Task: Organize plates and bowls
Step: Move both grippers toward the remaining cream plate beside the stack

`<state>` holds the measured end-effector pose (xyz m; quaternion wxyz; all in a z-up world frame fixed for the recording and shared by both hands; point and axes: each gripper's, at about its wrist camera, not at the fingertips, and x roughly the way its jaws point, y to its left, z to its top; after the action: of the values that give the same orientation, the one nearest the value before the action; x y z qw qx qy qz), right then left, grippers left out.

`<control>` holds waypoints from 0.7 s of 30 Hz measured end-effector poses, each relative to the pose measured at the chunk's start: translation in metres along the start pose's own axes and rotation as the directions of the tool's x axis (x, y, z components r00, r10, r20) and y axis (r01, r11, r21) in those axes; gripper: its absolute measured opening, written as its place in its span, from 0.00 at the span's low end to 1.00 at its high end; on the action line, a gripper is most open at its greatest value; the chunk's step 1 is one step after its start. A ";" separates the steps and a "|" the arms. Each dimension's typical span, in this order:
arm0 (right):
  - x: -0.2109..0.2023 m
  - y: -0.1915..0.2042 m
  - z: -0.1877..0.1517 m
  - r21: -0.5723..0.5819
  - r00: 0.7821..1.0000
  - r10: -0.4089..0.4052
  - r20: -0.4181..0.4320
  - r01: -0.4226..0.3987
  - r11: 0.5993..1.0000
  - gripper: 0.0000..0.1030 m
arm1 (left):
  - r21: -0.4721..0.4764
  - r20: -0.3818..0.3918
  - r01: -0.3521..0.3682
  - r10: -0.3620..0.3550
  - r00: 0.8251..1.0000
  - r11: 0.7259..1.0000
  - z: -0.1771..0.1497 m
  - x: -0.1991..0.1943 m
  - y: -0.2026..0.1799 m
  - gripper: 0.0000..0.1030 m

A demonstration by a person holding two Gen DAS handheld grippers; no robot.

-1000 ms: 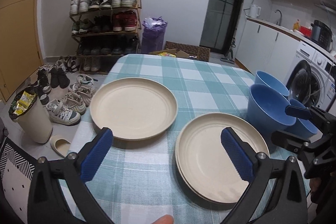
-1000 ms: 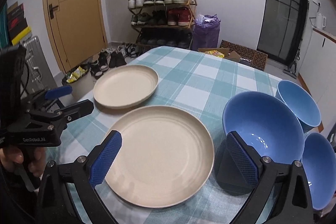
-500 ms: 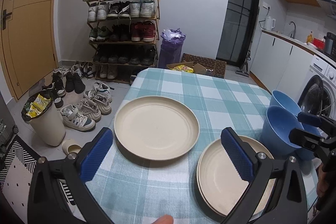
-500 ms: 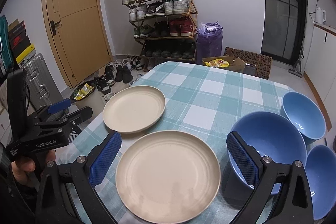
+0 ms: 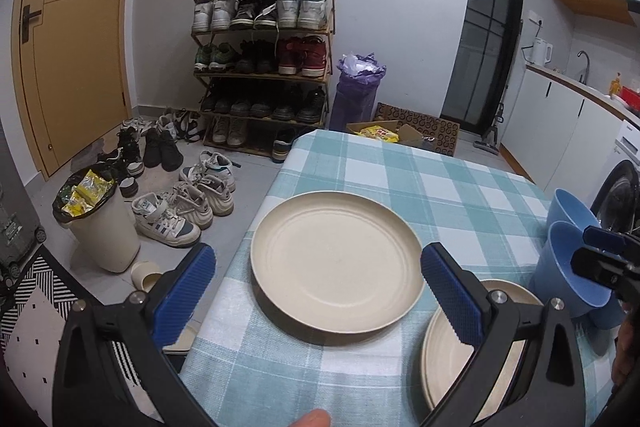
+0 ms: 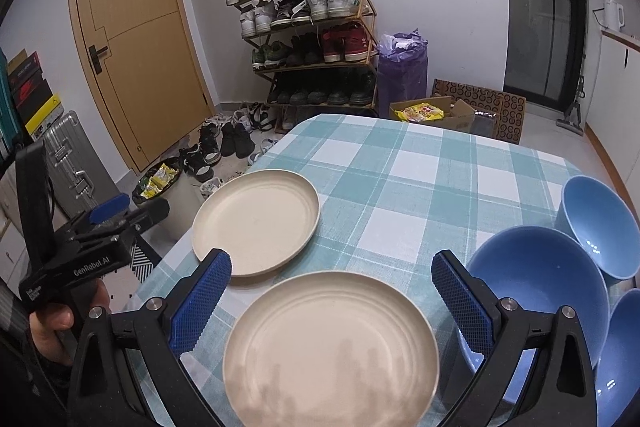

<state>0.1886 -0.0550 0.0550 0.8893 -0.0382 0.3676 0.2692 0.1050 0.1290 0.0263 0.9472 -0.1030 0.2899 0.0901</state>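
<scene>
Two cream plates lie on the checked tablecloth: a far-left plate [image 5: 336,259] [image 6: 256,219] and a near plate [image 6: 332,347] [image 5: 444,351]. Three blue bowls stand at the right: a large near bowl [image 6: 536,291] [image 5: 568,267], a far bowl [image 6: 600,227] [image 5: 568,205], and a third bowl [image 6: 620,359] at the right edge. My left gripper [image 5: 318,291] hovers open over the table's left edge, in front of the far-left plate. My right gripper [image 6: 332,305] is open above the near plate. Neither holds anything.
The table [image 6: 420,167] has a rounded far edge. On the floor to the left are a full waste bin [image 5: 96,219], loose shoes [image 5: 192,199] and a shoe rack [image 5: 264,51]. A hand [image 6: 52,323] holds the left gripper's handle. A washing machine [image 5: 616,187] stands at the right.
Both grippers have pulled back and risen, so the plates and bowls look smaller and lower. The left gripper's view has swung left, toward the far-left plate. Nothing was grasped.
</scene>
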 end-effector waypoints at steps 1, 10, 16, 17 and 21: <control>0.004 0.000 0.002 0.009 1.000 0.006 -0.003 -0.006 1.000 0.99 | -0.002 -0.005 -0.009 0.009 1.000 1.000 -0.001 0.003 0.002 1.00; 0.042 0.007 0.010 0.039 0.998 0.025 -0.050 -0.023 0.999 0.99 | -0.031 -0.040 -0.048 0.047 0.998 0.998 -0.009 0.028 0.019 1.00; 0.065 0.012 0.011 0.055 0.996 0.030 -0.083 -0.025 0.998 0.99 | -0.062 -0.066 -0.071 0.067 0.996 0.996 -0.015 0.042 0.030 1.00; 0.069 0.013 0.011 0.056 0.996 0.032 -0.088 -0.027 0.998 0.99 | -0.062 -0.069 -0.076 0.072 0.995 0.995 -0.015 0.044 0.032 1.00; 0.085 0.020 0.017 0.046 0.995 0.020 -0.102 -0.015 0.999 0.99 | -0.086 -0.081 -0.070 0.063 0.995 0.994 -0.019 0.051 0.039 1.00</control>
<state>0.2385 0.0048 0.0128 0.8677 -0.0287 0.4189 0.2662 0.1274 0.1679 -0.0232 0.9260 -0.1389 0.3258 0.1305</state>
